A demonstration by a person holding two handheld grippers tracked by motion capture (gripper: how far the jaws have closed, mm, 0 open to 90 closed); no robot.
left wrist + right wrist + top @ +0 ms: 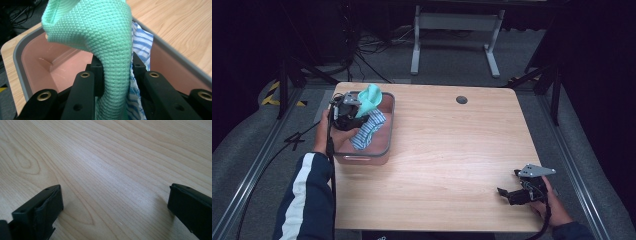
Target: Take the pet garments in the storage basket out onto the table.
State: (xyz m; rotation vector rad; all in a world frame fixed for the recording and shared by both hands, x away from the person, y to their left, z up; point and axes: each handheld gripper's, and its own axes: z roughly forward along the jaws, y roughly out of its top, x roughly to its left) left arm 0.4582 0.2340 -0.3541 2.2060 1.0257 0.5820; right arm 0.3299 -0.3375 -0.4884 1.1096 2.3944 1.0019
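My left gripper (354, 117) hangs over the pink bin (387, 145) at the table's left side, shut on a mint-green knitted cloth (370, 98) and a blue-and-white striped cloth (368, 131). In the left gripper view the green cloth (105, 37) rises between the jaws and flops over them, with the striped cloth (140, 45) pressed beside it against the right jaw. The bin's pink floor (65, 72) lies below. My right gripper (508, 192) rests low at the table's front right, open. Its two jaws stand wide apart over bare wood (112, 177).
The bin has a grey rim (17, 62) and sits near the table's left edge. A dark round hole (461, 99) marks the tabletop at the back. A white metal stand (454, 30) and cables lie on the floor beyond the table.
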